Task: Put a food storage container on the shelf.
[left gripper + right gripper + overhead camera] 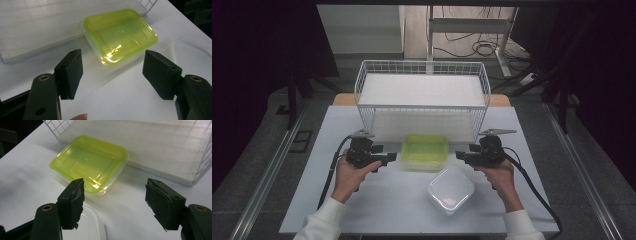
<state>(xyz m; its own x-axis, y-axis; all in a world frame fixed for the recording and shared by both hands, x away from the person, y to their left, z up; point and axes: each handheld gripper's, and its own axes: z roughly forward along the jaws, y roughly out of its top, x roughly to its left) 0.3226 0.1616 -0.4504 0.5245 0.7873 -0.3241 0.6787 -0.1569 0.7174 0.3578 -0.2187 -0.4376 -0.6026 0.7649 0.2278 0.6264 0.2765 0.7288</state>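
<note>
High view: yellow-green translucent rectangular plastic container (425, 151) lay on table, touching white wire basket (422, 95), between left gripper (390, 157) and right gripper (460, 156).

Left gripper view: jaws wide, empty; container (120, 35) ahead.

Right gripper view: jaws wide, empty. Best approached level, short sides pinched evenly.

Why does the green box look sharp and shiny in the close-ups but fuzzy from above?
High view: the green-lidded box looks soft and slightly smeared, with dark surroundings. Left gripper view: a bright glare spot on its lid, edges crisp. Right gripper view: a similar glint on the lid, the near tongs slightly blurred.
</note>
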